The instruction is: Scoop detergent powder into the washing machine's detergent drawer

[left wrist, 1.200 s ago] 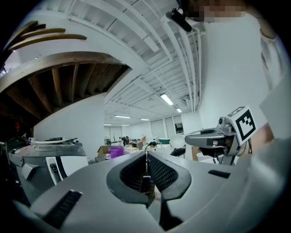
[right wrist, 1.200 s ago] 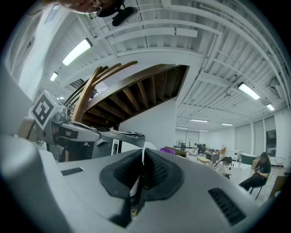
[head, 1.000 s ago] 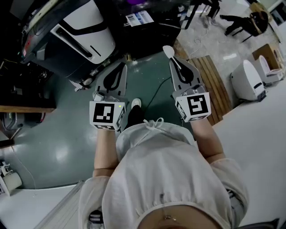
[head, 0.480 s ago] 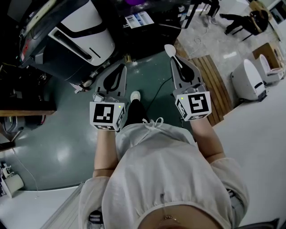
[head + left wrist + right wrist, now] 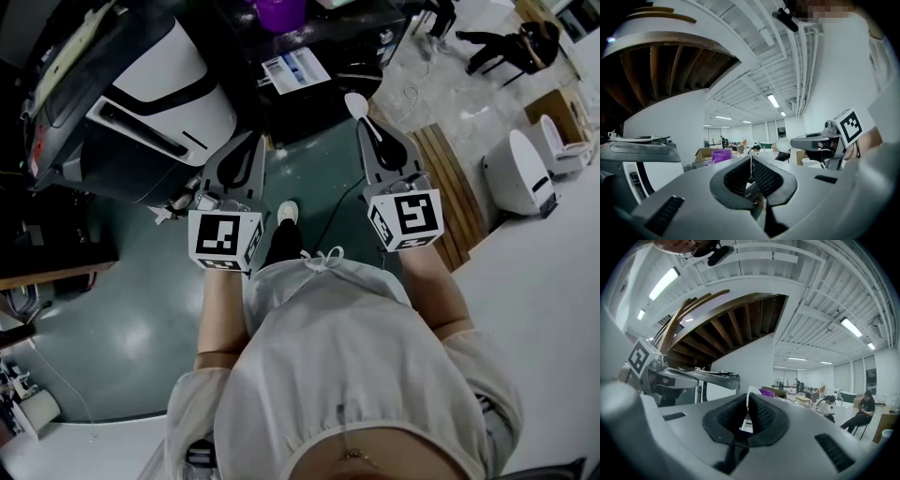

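The green floor (image 5: 122, 309) bears a washing machine (image 5: 187, 84) and wooden slats (image 5: 442, 169)

washing machine (image 5: 178, 75) ahead left, green floor (image 5: 122, 309) open

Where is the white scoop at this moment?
Head view, right side: the white scoop is clamped in the right gripper, its bowl poking past the tips over the green floor, just left of the wooden planks.
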